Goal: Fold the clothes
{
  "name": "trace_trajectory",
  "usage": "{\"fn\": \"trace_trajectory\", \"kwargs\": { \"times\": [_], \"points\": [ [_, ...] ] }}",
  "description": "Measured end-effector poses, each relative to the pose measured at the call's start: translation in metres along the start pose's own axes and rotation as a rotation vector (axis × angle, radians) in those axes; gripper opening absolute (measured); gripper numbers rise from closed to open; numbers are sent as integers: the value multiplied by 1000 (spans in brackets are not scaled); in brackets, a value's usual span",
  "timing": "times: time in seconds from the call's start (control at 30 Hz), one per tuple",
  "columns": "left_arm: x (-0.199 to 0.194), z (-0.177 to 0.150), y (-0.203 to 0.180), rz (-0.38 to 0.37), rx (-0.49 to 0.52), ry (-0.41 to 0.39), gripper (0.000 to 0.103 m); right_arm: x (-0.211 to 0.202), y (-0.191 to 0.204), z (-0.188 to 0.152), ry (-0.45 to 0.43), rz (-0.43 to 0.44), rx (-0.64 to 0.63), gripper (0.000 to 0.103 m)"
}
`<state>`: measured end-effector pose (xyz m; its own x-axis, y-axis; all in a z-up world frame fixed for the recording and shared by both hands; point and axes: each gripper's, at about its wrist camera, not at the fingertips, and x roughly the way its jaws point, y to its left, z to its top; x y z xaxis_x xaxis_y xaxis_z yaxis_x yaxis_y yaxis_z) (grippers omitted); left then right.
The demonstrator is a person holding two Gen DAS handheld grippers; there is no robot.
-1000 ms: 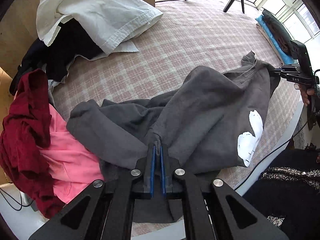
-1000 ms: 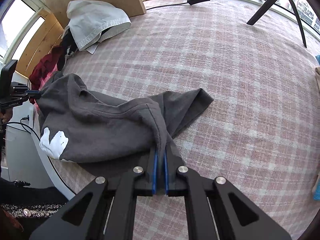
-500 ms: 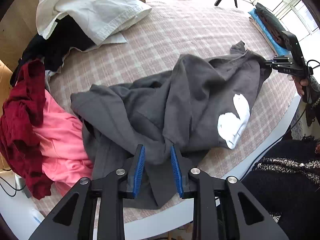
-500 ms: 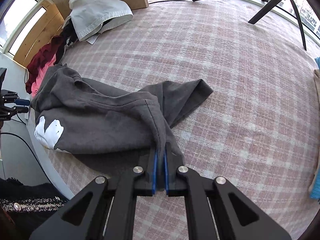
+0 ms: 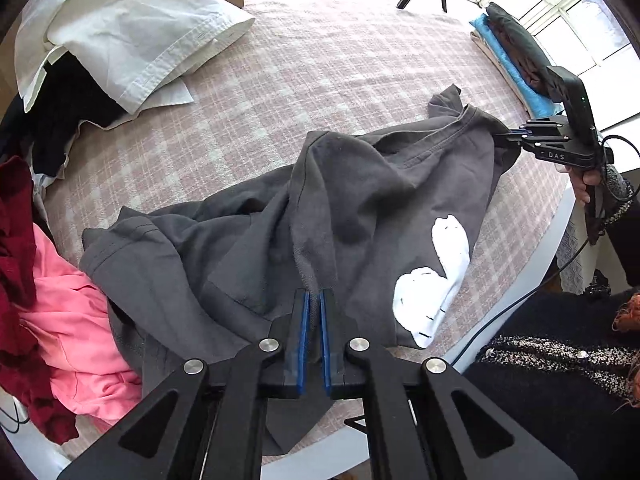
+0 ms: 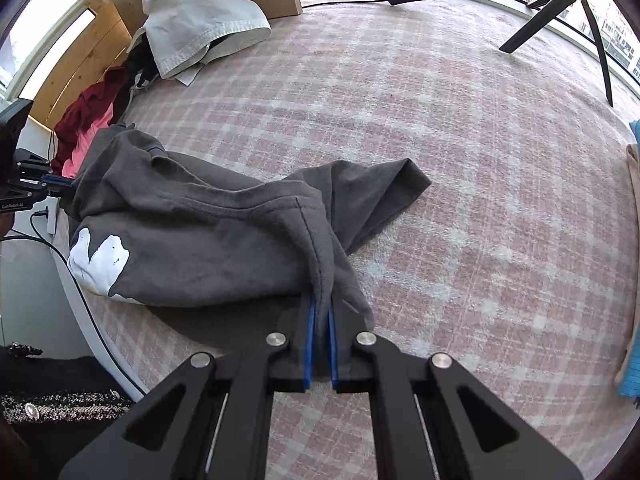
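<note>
While the dark grey T-shirt (image 5: 360, 200) lies crumpled on the pink plaid cover (image 5: 320, 64), both tools grip it at opposite ends. The left gripper (image 5: 314, 300) has just closed, and its blue pads now pinch a raised fold of grey fabric. The right gripper (image 6: 320, 312) is clamped narrowly on a stitched edge of the same garment.

The shirt is bunched, with deep creases running between the two grip points. A white printed patch (image 5: 436, 280) shows on the side nearest the table's white edge (image 5: 532, 260). One loose part (image 6: 384, 188) extends flat onto the cover, away from the main mass.

At the left end of the cover sits a pile: a white garment (image 5: 132, 32) over black cloth, with pink fabric (image 5: 68, 320) and dark red fabric (image 5: 16, 240) just beside the shirt.
</note>
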<state>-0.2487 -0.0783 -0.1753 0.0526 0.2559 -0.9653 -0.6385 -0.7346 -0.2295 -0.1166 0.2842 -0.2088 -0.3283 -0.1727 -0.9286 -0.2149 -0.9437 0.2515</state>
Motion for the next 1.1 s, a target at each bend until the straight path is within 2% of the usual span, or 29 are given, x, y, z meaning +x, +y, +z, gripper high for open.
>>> {"fn": "trace_trajectory", "kwargs": {
  "times": [0.07, 0.1, 0.17, 0.23, 0.37, 0.47, 0.57, 0.83, 0.9, 0.93, 0.97, 1.03, 1.1],
  "points": [
    [2, -3, -7, -57, -10, -5, 3, 0, 2, 1, -2, 0, -8, 6],
    [12, -6, -16, -70, 7, 19, 3, -1, 3, 1, -3, 1, -13, 6],
    [33, -13, -35, -95, 43, 70, 11, -2, 5, 2, -5, 2, -22, 6],
    [47, -21, -44, -73, 55, 115, 16, -2, 5, 2, -6, 0, -25, 6],
    [17, -25, -38, -72, 17, 45, 17, -5, 3, 0, -6, -1, -26, 6],
    [-9, -17, -33, -1, 36, -25, 30, -5, 3, -3, -7, 3, -29, 6],
    [-17, 0, -23, 36, 44, -54, 31, -4, 3, -4, -6, 6, -28, 6],
    [35, 38, -31, 15, 124, 5, 31, -7, 1, -5, -16, 15, -18, 6],
    [53, 43, -30, 25, 124, 38, 29, -6, 1, -4, -17, 19, -17, 6],
    [62, 44, -28, 33, 120, 60, 12, -6, 1, -5, -17, 21, -19, 6],
    [69, 43, -26, 58, 111, 81, 4, -5, 1, -5, -17, 23, -21, 6],
    [62, 39, -19, 62, 83, 50, 3, -4, 2, -5, -17, 27, -26, 6],
    [37, 32, -8, 49, 36, -21, 3, -5, 6, -4, -20, 26, -50, 10]
  ]
}}
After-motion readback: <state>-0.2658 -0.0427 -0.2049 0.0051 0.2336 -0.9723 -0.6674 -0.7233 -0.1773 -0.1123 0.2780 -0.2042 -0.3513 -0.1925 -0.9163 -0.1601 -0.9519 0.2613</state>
